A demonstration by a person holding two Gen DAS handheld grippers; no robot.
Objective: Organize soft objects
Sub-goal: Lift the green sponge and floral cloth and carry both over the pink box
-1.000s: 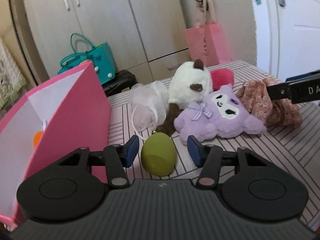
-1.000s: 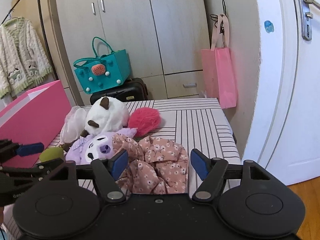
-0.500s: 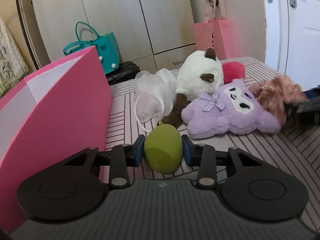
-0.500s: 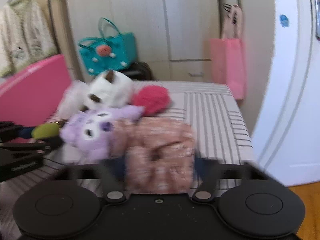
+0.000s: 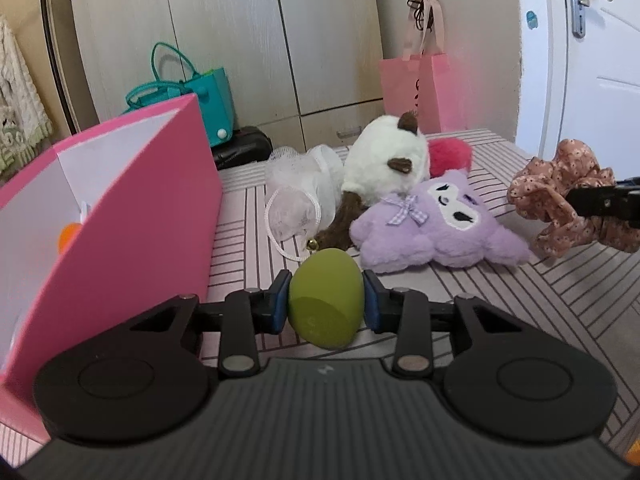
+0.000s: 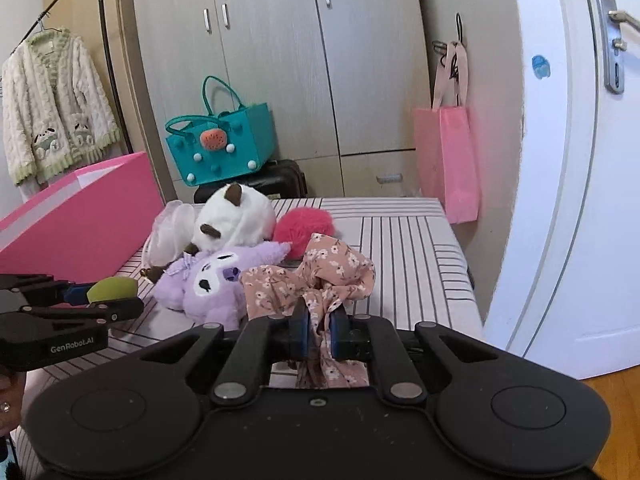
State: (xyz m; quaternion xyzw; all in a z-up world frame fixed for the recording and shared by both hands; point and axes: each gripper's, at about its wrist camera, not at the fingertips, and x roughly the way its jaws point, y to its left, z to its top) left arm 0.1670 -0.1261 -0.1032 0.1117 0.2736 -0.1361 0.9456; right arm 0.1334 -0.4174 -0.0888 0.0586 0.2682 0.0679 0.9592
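Note:
My left gripper (image 5: 326, 306) is shut on a green egg-shaped sponge (image 5: 326, 304), lifted just off the striped table beside the open pink box (image 5: 120, 216). My right gripper (image 6: 319, 330) is shut on a pink floral scrunchie (image 6: 312, 276), which hangs raised at the right of the left wrist view as the scrunchie (image 5: 560, 184). On the table between them lie a purple plush (image 5: 436, 224), a white and brown plush (image 5: 384, 164), a red fluffy ball (image 5: 450, 152) and a white mesh pouch (image 5: 300, 192). From the right, the left gripper (image 6: 100, 298) shows with the sponge (image 6: 112, 289).
The pink box holds an orange object (image 5: 68, 234) inside. Behind the table stand wardrobe doors (image 6: 280, 60), a teal bag (image 6: 224, 144) on a black case, and a pink paper bag (image 6: 448, 164) on the wall. A white door (image 6: 580, 160) is at right.
The left jaws closed onto the green sponge and raised it slightly. The right jaws closed on the floral scrunchie and lifted it off the table.

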